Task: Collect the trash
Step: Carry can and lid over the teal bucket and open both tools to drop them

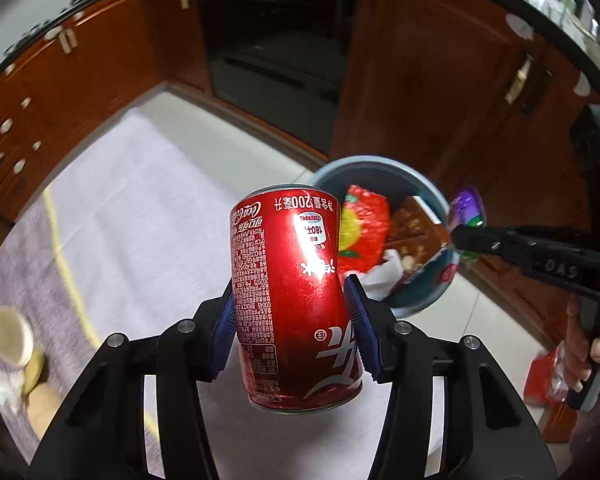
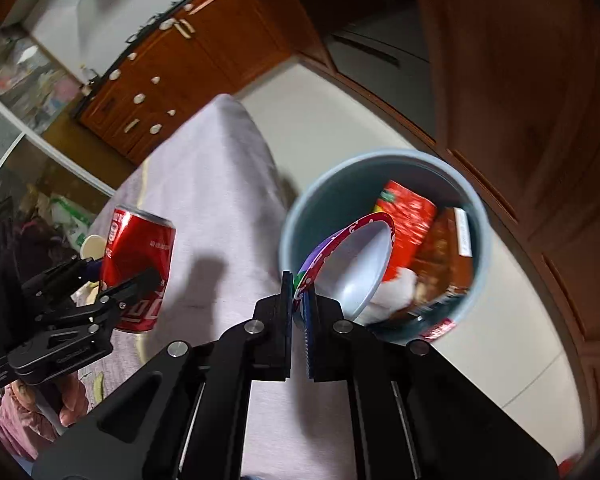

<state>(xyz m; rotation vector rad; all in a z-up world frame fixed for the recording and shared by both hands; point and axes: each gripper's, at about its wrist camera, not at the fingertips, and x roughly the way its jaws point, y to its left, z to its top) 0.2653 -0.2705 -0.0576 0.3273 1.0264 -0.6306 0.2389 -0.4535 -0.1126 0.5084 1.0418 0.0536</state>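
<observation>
Beyond the bin [image 2: 296,216], blurred wrappers [image 2: 408,216]; right tongs [image 2: 299,300] hide the bowl's [image 2: 360,264] rim

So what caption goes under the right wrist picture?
Right gripper carries a cup above the bin; left gripper holds a can.

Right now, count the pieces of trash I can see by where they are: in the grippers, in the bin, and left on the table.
Held in grippers: 2, red can and purple-rimmed cup
In the bin: 3, red packet, brown box, white tissue
On the table: 2, paper cup, tissue
Total: 7
</observation>
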